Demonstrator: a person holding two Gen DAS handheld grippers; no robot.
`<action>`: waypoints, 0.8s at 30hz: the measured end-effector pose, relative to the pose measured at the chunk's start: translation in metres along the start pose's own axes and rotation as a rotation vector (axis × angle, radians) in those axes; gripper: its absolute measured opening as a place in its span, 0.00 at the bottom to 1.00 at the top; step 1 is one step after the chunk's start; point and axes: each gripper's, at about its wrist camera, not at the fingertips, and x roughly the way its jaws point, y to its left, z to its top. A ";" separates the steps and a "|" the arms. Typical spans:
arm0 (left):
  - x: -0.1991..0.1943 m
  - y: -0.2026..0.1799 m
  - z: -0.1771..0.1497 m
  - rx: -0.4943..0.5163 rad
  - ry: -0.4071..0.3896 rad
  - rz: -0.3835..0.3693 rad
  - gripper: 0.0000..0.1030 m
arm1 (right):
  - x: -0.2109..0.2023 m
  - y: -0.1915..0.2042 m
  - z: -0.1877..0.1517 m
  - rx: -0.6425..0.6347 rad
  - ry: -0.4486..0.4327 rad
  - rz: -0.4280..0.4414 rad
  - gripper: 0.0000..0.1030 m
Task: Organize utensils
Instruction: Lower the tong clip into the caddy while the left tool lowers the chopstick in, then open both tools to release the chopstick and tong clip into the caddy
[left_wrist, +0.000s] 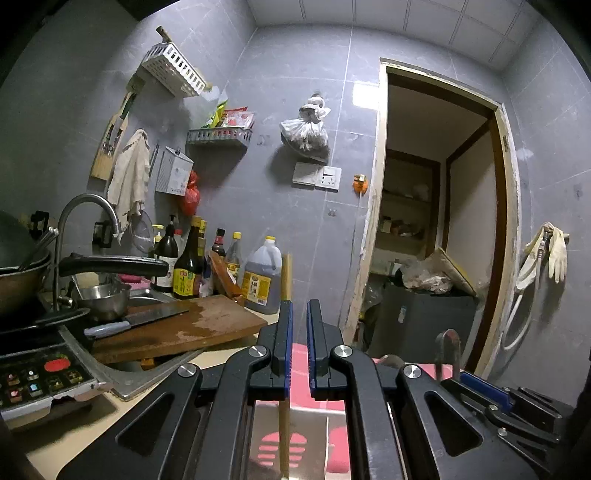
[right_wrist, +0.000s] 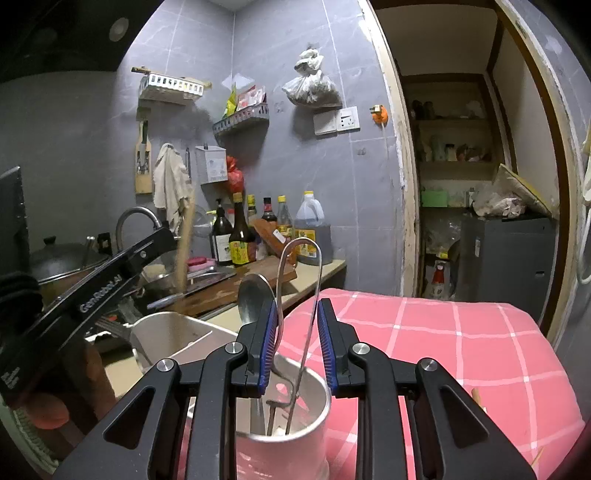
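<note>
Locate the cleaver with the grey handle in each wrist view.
Left wrist: cleaver lies at lower left on the wooden cutting board.
Right wrist: cleaver at left of centre, on the same board.
Shared landmark: the big oil jug.

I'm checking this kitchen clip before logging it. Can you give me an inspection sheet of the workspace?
Surface: pink checked cloth beside the counter.
Job's things: chopstick; spoon in the metal cup; rectangular metal holder.
Clutter: cutting board, cleaver, bottles, wok.
Grippers: left gripper shut on the chopstick; right gripper astride a wire loop.
Cables: nothing seen.
Surroundings: grey tiled wall, open doorway.
</note>
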 end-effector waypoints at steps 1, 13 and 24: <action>-0.001 0.000 0.000 -0.001 0.004 -0.003 0.05 | 0.000 0.001 -0.001 -0.001 0.003 0.001 0.20; -0.012 -0.004 -0.001 -0.014 0.051 -0.057 0.14 | -0.013 0.003 0.000 0.004 -0.008 0.008 0.28; -0.028 -0.043 0.013 0.044 0.115 -0.182 0.71 | -0.069 -0.030 0.023 0.015 -0.076 -0.128 0.70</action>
